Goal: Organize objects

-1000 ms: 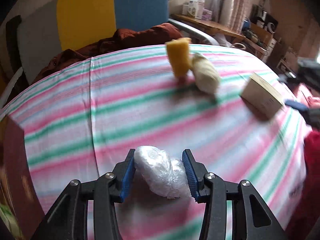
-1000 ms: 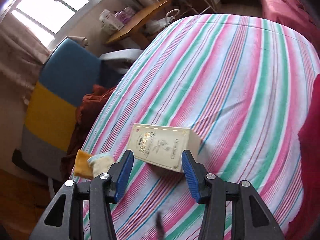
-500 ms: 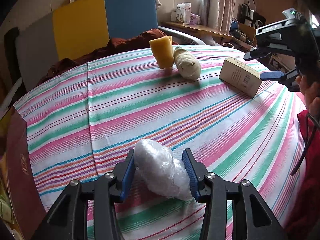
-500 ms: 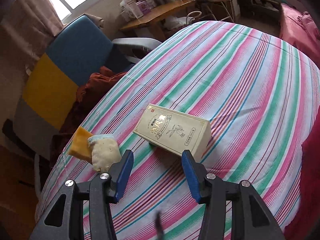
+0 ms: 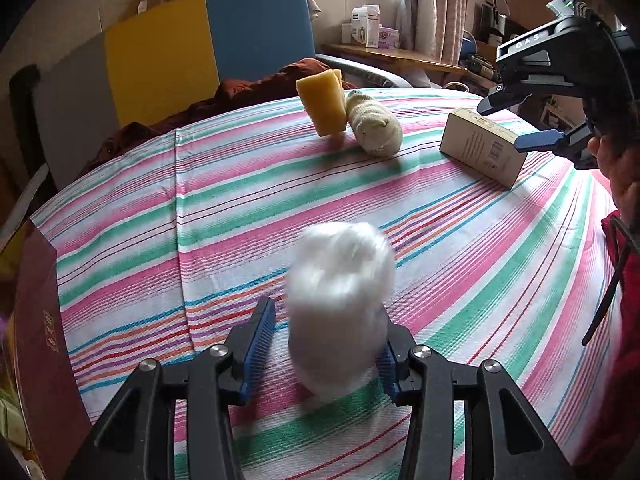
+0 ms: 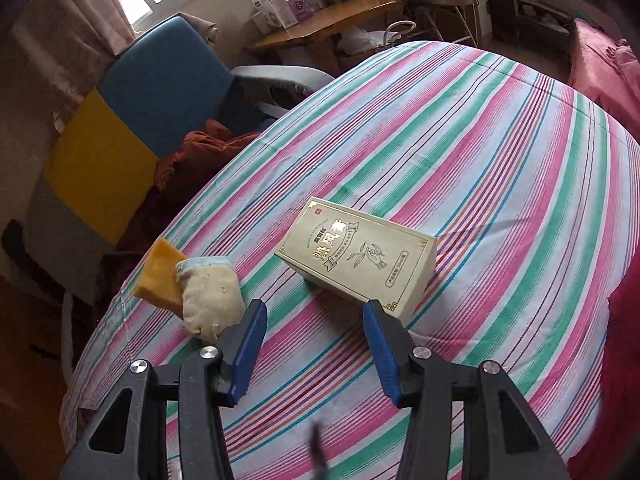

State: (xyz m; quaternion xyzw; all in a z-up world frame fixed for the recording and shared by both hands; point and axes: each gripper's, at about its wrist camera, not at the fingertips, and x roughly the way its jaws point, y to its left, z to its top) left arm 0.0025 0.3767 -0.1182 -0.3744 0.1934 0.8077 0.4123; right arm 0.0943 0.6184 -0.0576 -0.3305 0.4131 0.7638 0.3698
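Striped tablecloth fills both views; a blue-and-yellow chair stands at 11 o'clock. Only the left view shows the white wrapped bundle, blurred, between the left gripper pads; whether they press it cannot be told. The right gripper stands apart, empty, short of the cream box; sponge and stuffed cloth pouch touch at 9 o'clock.

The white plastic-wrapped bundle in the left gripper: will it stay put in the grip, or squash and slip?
Probably soft: the bundle bulges wider than the left gripper above its fingers, so it may squash. Its wrap looks like glossy film, so it could slip. It looks light for its size, though it is blurred, so that is uncertain.
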